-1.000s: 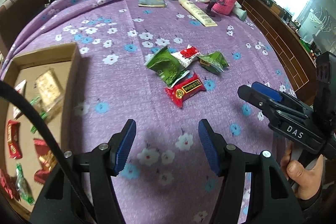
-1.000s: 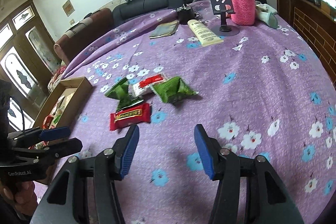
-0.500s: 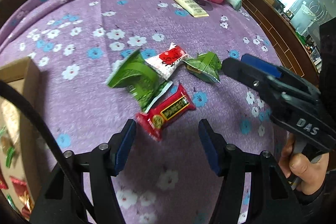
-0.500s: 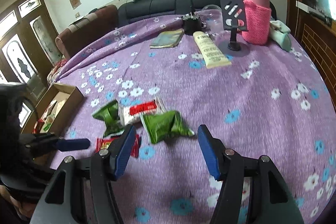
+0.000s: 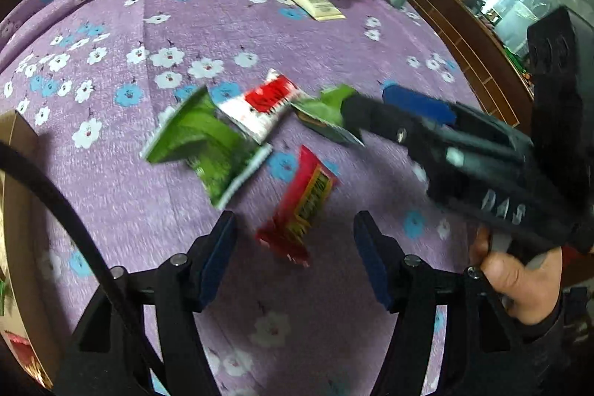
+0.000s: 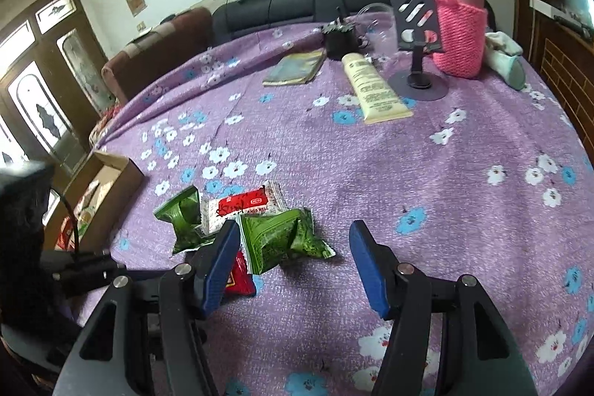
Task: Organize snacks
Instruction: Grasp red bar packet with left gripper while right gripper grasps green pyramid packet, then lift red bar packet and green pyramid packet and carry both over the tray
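Both grippers have been brought in over the snack pile on the purple flowered desk cloth [image 5: 122, 210]. The left gripper [image 5: 293, 255], jaws just spread wider and empty, is framed around the red foil snack bar [image 5: 302, 206] at 12 o'clock. The right gripper [image 6: 291, 262], spread and empty, is set about the crumpled green snack packet [image 6: 282, 240]. The open cardboard box [image 6: 111, 184] is seen at 9 o'clock. A two-handed pickup is judged imminent.

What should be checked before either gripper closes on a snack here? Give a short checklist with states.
1. left gripper jaws open, nothing held: ok.
2. red snack bar lined up between its fingers: ok.
3. right gripper jaws open, empty: ok.
4. green packet centred for the right gripper: not ok, it sits toward the left finger.
5. cardboard box in view for drop-off: ok.
6. Pads touching any wrapper: cannot tell.
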The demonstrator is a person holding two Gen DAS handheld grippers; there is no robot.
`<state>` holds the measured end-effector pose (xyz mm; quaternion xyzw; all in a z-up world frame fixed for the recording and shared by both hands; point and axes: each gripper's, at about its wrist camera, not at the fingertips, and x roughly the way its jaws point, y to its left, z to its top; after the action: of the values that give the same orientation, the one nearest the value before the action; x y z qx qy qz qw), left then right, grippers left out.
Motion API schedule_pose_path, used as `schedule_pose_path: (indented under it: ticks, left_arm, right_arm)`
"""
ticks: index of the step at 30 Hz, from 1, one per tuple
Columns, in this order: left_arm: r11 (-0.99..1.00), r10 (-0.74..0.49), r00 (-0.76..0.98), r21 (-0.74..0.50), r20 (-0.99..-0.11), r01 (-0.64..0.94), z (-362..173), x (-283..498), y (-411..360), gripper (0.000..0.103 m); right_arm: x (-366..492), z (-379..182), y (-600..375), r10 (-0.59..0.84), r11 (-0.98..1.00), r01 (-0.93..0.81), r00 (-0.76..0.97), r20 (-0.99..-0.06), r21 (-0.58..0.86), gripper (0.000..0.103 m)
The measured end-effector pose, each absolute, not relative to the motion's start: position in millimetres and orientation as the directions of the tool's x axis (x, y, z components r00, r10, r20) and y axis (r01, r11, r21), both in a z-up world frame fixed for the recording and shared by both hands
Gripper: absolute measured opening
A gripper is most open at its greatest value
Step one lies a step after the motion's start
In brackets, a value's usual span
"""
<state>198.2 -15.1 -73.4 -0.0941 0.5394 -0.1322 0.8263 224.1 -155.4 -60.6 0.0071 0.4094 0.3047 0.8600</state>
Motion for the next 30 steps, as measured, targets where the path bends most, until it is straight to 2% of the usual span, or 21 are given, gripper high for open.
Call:
schedule_pose_path:
  ticks: [6, 8, 10, 11, 13, 14, 16, 23, 30]
  left_arm:
    - [0.952, -0.305, 0.393, -0.267, -0.868, 0.148, -73.7, 207.6, -25.3, 0.066]
    - [0.956, -0.289, 0.399, -0.238, -0.87, 0.172, -74.8, 206.7, -31.5, 0.063]
    - [0.957, -0.275, 0.404, -0.21, -0.873, 0.199, -75.8, 203.2, -38.3, 0.041]
    - [0.959, -0.269, 0.407, -0.202, -0.873, 0.2, -76.2, 203.7, -39.0, 0.039]
    - [0.966, -0.246, 0.418, -0.185, -0.874, 0.179, -76.7, 204.4, -36.0, 0.021]
    - [0.967, -0.247, 0.419, -0.195, -0.874, 0.164, -76.9, 205.5, -31.6, 0.02]
    - [0.958, -0.286, 0.412, -0.247, -0.865, 0.146, -76.8, 206.1, -23.0, 0.02]
    - [0.967, -0.25, 0.441, -0.203, -0.862, 0.152, -67.2, 181.4, -27.6, 0.02]
    - [0.991, -0.137, 0.483, -0.116, -0.865, 0.072, -57.1, 145.9, -20.8, 0.02]
  right_arm:
    - [232.2, -70.0, -137.0, 0.519, 0.8, -0.557, 0.454, -0.724, 0.224, 0.061]
    - [234.9, -73.8, -132.3, 0.508, 0.799, -0.566, 0.451, -0.734, 0.205, 0.061]
    - [234.2, -80.6, -128.0, 0.494, 0.797, -0.574, 0.44, -0.75, 0.188, 0.056]
    - [232.3, -82.1, -127.3, 0.483, 0.8, -0.574, 0.449, -0.751, 0.171, 0.053]
    - [230.7, -82.4, -128.8, 0.472, 0.807, -0.569, 0.46, -0.752, 0.157, 0.048]
    - [230.9, -81.8, -130.7, 0.474, 0.808, -0.565, 0.459, -0.752, 0.165, 0.038]
    - [230.2, -79.2, -136.6, 0.487, 0.809, -0.557, 0.457, -0.744, 0.188, 0.039]
    - [211.0, -61.4, -160.4, 0.518, 0.818, -0.526, 0.493, -0.699, 0.235, 0.038]
    - [178.2, -48.4, -177.9, 0.56, 0.812, -0.498, 0.513, -0.651, 0.306, 0.038]
